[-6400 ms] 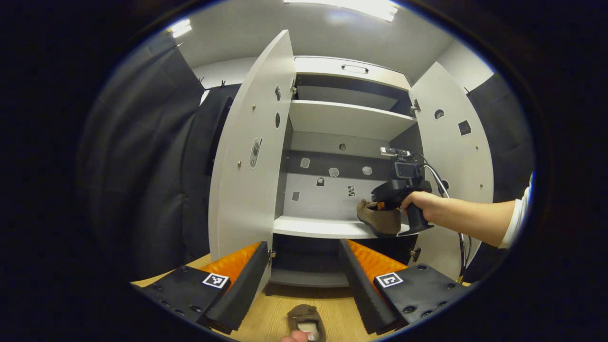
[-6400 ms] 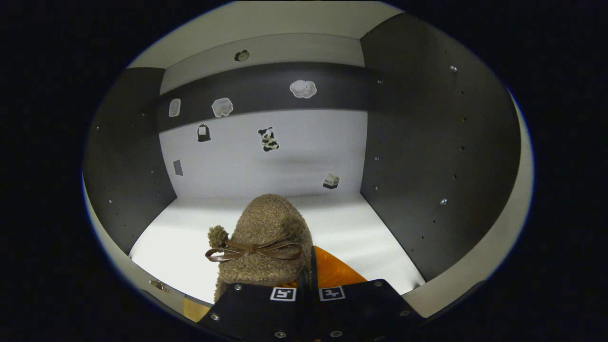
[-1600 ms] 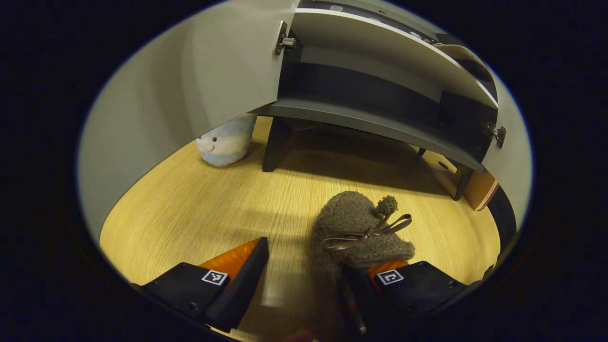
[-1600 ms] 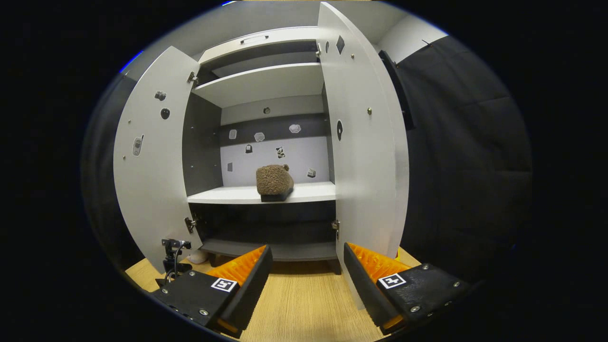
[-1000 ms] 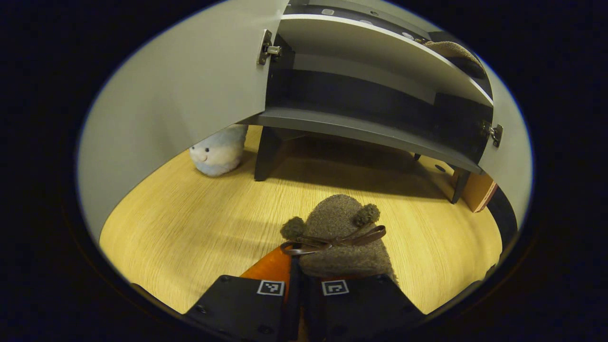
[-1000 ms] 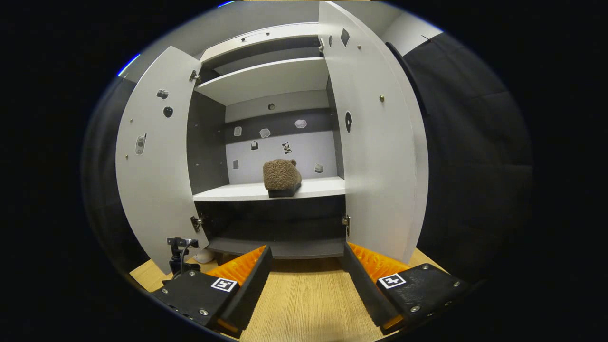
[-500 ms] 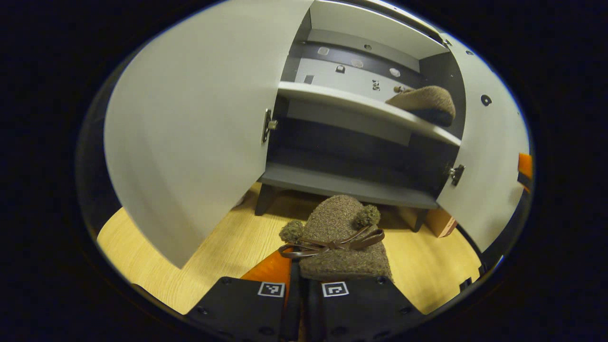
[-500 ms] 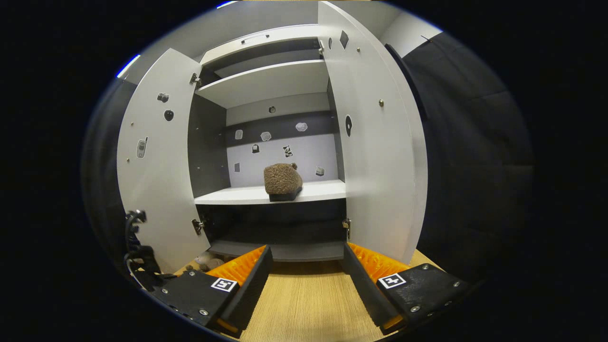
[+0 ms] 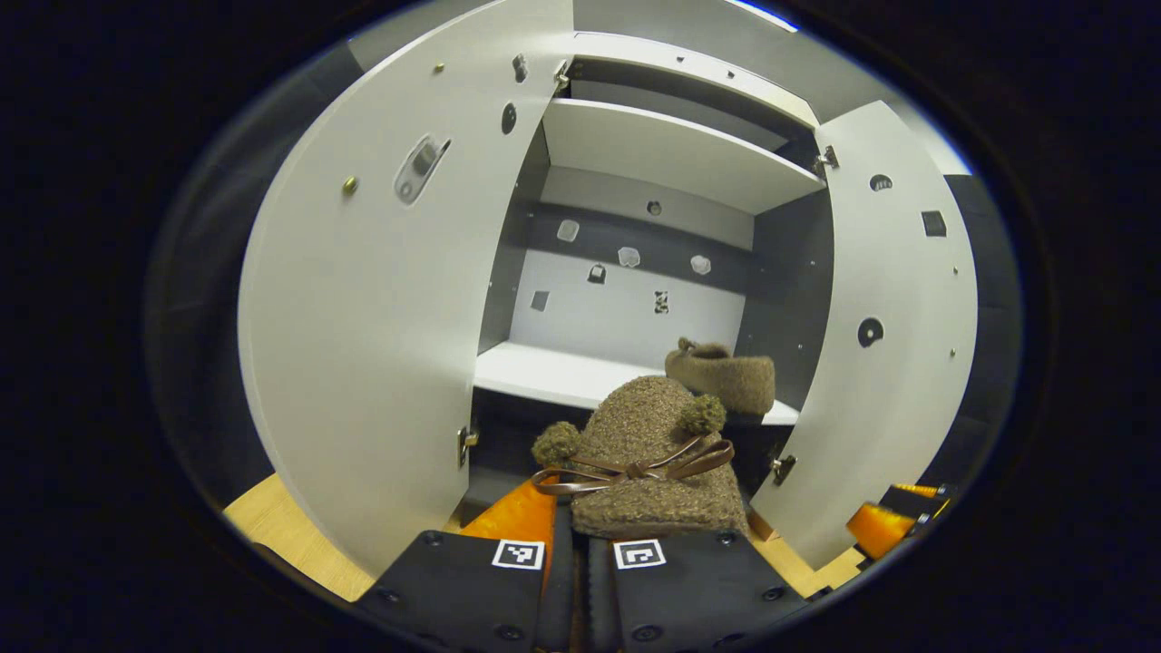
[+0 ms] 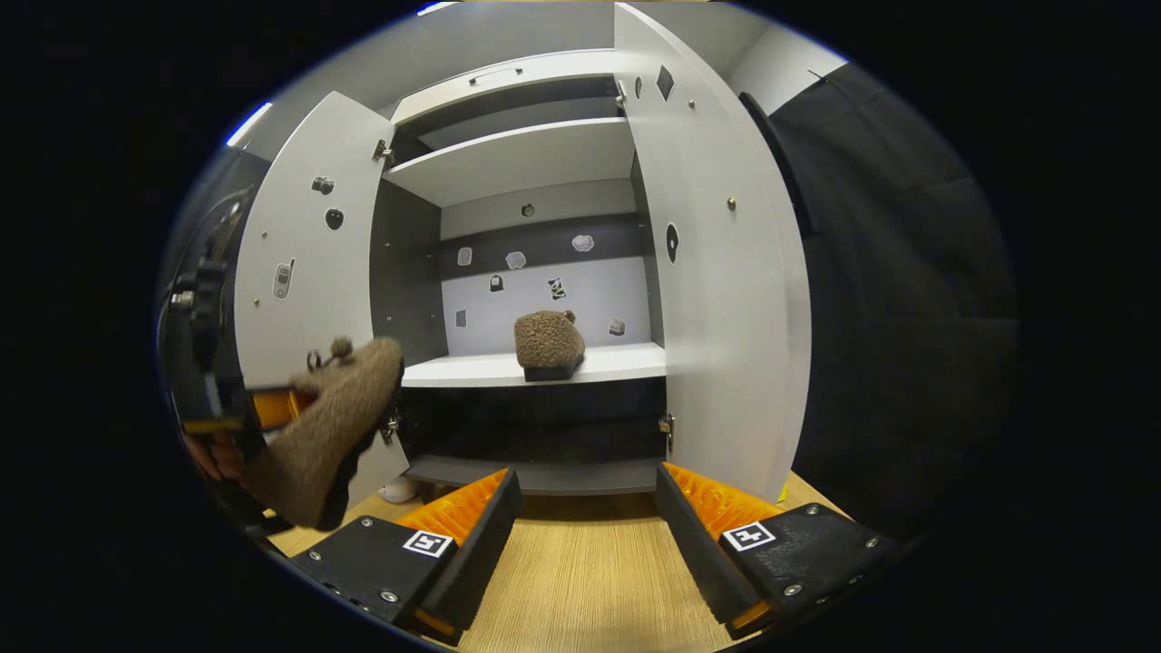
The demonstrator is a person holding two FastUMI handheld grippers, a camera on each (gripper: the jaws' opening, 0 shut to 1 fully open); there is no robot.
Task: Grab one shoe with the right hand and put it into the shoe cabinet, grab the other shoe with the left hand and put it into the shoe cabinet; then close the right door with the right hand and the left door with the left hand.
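My left gripper is shut on the heel of a brown fuzzy shoe with a bow, holding it in the air in front of the shoe cabinet. The right gripper view shows this held shoe at the left, level with the middle shelf. The other brown shoe rests on that shelf, toward its right side. Both the left door and the right door stand wide open. My right gripper hangs open over the floor, before the cabinet's bottom shelf.
Light wooden floor runs up to the cabinet's legs. A pale plush toy lies on the floor under the left door. An upper shelf sits above the middle one. Black cloth hangs to the right of the right door.
My left gripper shut on the shoe on the floor, then lifted it to the height of the middle shelf. The right gripper has stayed open and nearly still.
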